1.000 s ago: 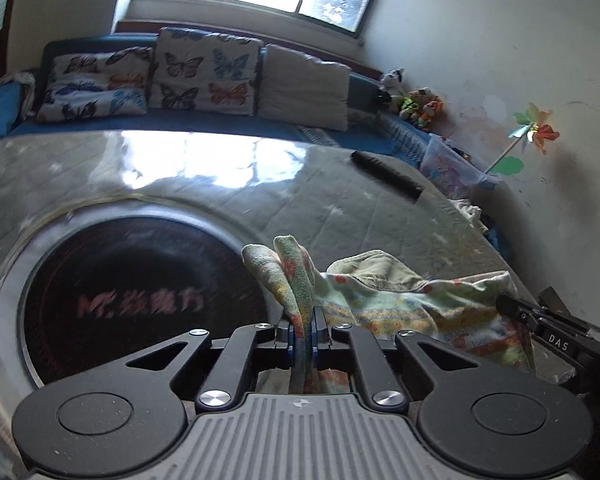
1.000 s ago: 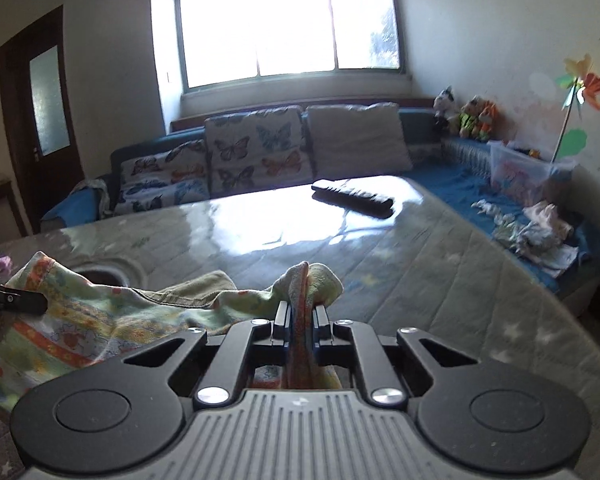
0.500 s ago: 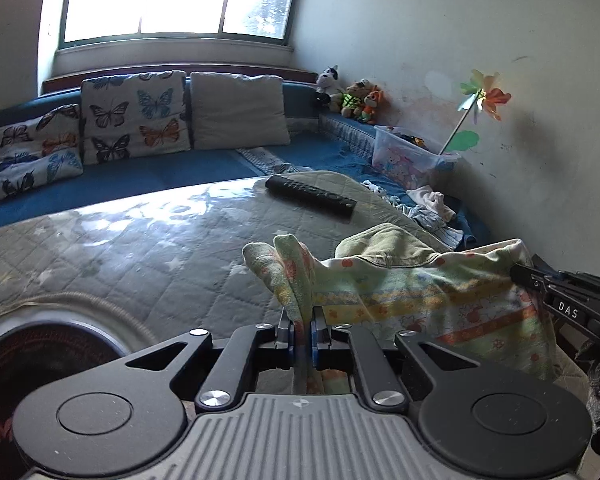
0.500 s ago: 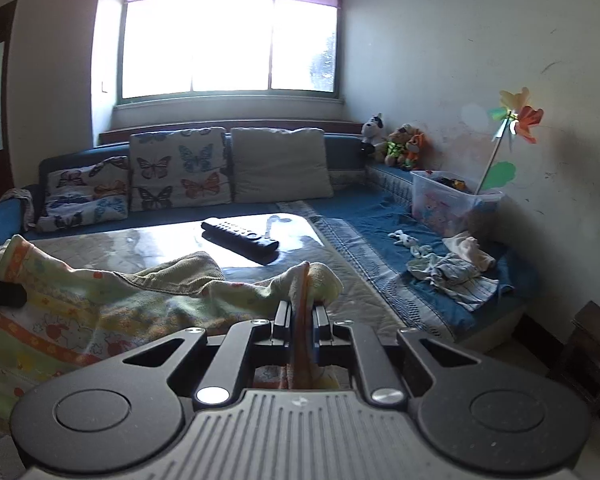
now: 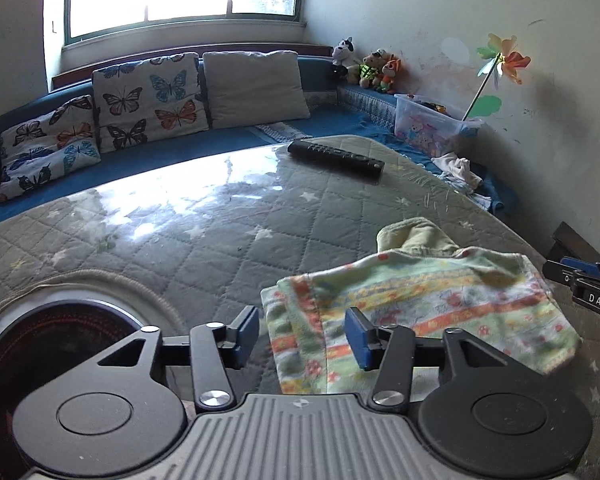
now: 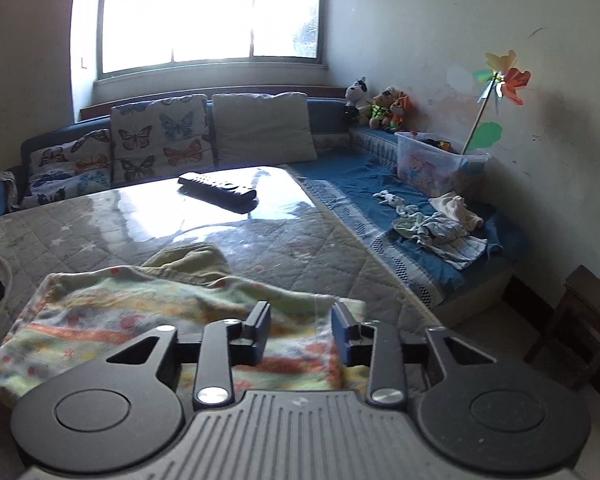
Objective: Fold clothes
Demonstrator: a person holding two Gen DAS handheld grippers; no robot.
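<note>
The left gripper (image 5: 303,334) points forward and downward, its two blue-padded fingers (image 5: 247,330) spread apart and opening, with the edge of a patterned garment (image 5: 420,312) lying loose in the gap and no pad pressing on it. The right gripper (image 6: 300,334) is angled down in the same way, its fingers (image 6: 342,334) also parting, a little less widely, above the other end of the same garment. In the left wrist view, the tip of the right gripper shows at the far right edge, just beside the cloth.
</note>
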